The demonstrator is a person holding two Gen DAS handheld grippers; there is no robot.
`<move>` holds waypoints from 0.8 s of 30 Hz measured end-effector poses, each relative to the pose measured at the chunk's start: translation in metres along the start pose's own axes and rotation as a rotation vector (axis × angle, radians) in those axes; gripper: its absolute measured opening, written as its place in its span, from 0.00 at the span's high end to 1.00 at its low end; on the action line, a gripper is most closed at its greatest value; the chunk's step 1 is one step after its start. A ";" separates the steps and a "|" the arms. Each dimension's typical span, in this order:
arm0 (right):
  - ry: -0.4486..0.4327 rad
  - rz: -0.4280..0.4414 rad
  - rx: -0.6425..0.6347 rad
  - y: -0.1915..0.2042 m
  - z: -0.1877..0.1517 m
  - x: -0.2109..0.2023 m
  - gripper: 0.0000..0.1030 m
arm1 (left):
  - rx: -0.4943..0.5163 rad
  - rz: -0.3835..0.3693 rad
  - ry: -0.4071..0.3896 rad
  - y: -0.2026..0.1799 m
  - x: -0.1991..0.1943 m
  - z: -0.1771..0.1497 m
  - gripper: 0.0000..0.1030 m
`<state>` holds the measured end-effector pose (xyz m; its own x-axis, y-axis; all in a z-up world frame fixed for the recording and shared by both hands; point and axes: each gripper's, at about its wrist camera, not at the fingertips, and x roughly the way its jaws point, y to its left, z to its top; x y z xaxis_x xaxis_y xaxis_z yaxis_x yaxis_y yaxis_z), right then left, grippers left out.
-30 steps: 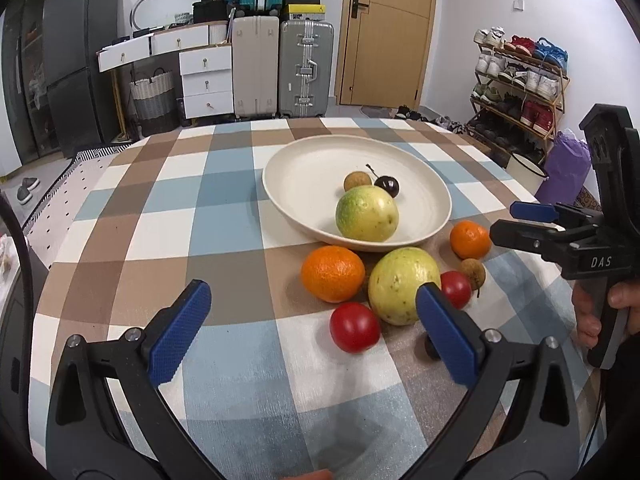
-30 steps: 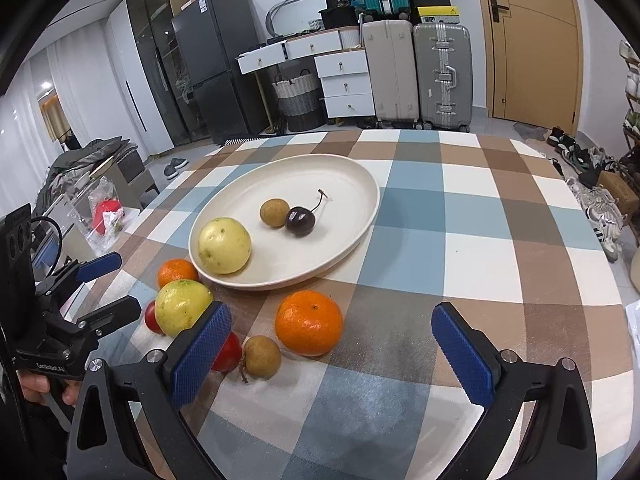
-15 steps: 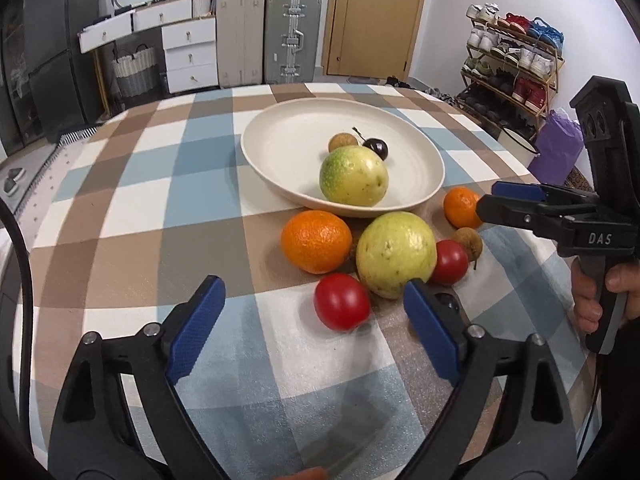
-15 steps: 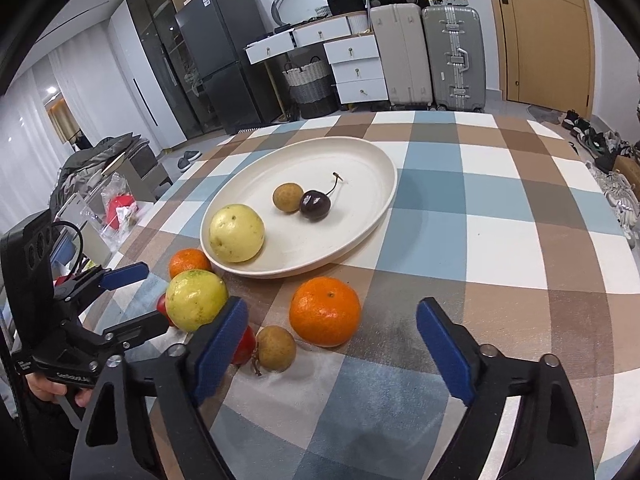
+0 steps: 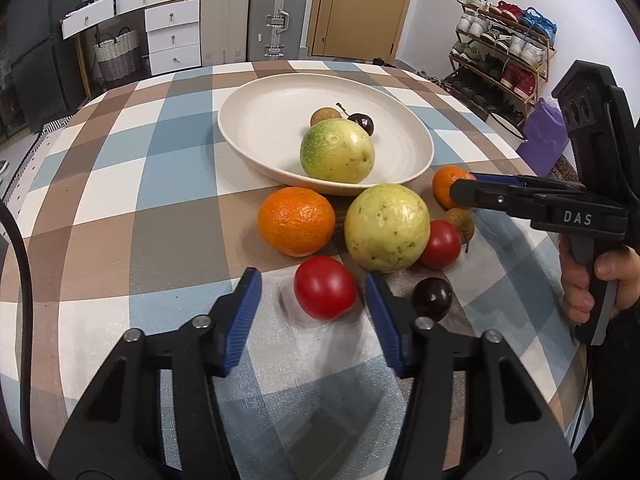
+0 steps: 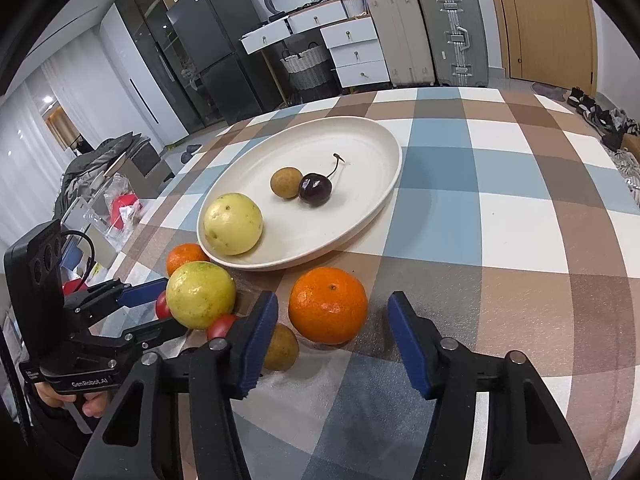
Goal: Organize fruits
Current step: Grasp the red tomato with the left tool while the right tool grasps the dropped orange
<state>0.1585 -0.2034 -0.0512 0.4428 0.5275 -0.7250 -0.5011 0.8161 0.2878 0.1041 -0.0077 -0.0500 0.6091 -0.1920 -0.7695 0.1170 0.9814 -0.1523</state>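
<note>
A cream plate (image 5: 256, 120) (image 6: 372, 140) holds a green-yellow guava (image 5: 337, 151) (image 6: 233, 224), a brown longan (image 6: 285, 183) and a dark cherry (image 6: 315, 189). On the checked cloth in front lie a large orange (image 5: 296, 221), a second guava (image 5: 387, 227) (image 6: 200, 294), two red tomatoes, a dark cherry (image 5: 432, 298), a longan (image 6: 282, 347) and an orange (image 6: 328, 305) (image 5: 446, 184). My left gripper (image 5: 314, 320) is open, its pads flanking the near red tomato (image 5: 325, 287). My right gripper (image 6: 332, 340) is open, with the orange between its pads.
Suitcases (image 5: 256, 16), white drawers (image 5: 168, 36) and a door stand behind the table. A shoe rack (image 5: 504, 60) is at the right. A dark fridge (image 6: 208, 52) and clutter lie to the left in the right wrist view.
Both grippers moved forward and down toward the fruit and their jaws narrowed. The left now flanks the red tomato, the right flanks the orange.
</note>
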 end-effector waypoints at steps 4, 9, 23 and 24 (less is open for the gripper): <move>0.004 0.003 -0.007 0.002 0.000 0.002 0.49 | 0.001 -0.026 0.000 0.000 -0.002 0.000 0.74; 0.005 0.004 -0.009 0.003 -0.001 0.003 0.51 | 0.001 -0.033 -0.017 0.000 -0.005 0.000 0.74; -0.003 0.002 -0.022 0.005 -0.002 0.002 0.61 | 0.001 -0.041 -0.059 0.000 -0.016 -0.002 0.74; -0.008 0.003 -0.027 0.006 -0.002 0.001 0.61 | 0.001 -0.043 -0.064 0.000 -0.016 -0.002 0.74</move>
<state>0.1541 -0.1988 -0.0515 0.4473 0.5322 -0.7188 -0.5226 0.8077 0.2729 0.0928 -0.0048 -0.0385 0.6523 -0.2330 -0.7212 0.1445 0.9724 -0.1834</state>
